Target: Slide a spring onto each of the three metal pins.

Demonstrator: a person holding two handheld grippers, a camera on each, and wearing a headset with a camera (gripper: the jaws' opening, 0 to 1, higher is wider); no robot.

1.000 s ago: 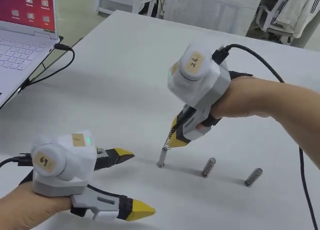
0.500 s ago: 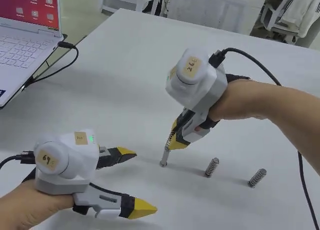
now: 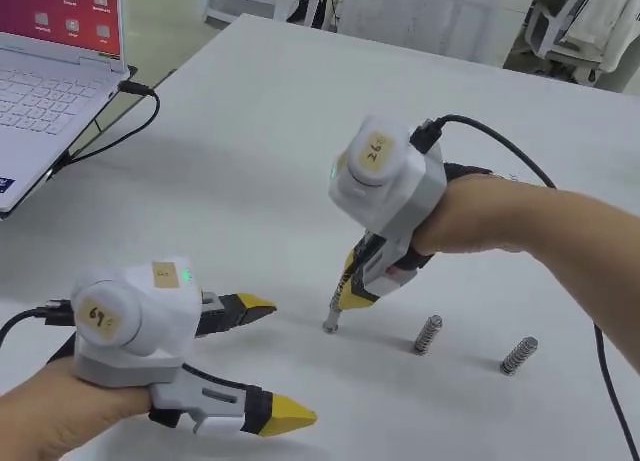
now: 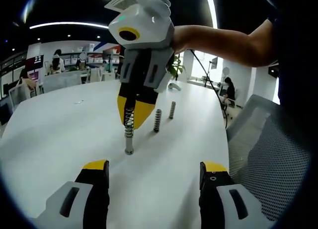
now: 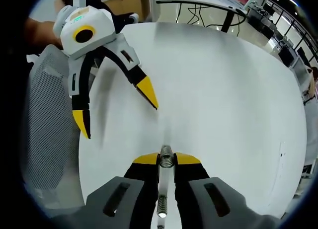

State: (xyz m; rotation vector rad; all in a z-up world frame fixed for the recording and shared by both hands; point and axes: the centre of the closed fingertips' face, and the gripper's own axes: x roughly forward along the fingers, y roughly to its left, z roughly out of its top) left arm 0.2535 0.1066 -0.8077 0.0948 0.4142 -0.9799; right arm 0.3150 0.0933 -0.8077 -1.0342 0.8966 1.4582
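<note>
A thin metal pin point(image 3: 331, 321) stands upright on the white table point(image 3: 250, 151). My right gripper point(image 3: 350, 293) is directly above it, shut on a spring point(image 4: 129, 120) that is threaded over the pin's top. In the right gripper view the spring point(image 5: 167, 159) sits pinched between the yellow-tipped jaws, with the pin point(image 5: 162, 205) running down below it. To the right stand two more pins wearing springs point(image 3: 428, 334) point(image 3: 518, 355). My left gripper point(image 3: 275, 361) hovers at lower left, open and holding nothing, pointed at the pin.
An open laptop point(image 3: 40, 71) sits at the table's far left, with a black cable point(image 3: 110, 131) trailing from it. The right gripper's cable point(image 3: 500, 146) arcs over the person's forearm. Office chairs stand beyond the far table edge.
My right gripper has sunk a little toward the table, carrying the spring further down the pin. The left gripper has stayed about where it was; the head camera drifted slightly.
</note>
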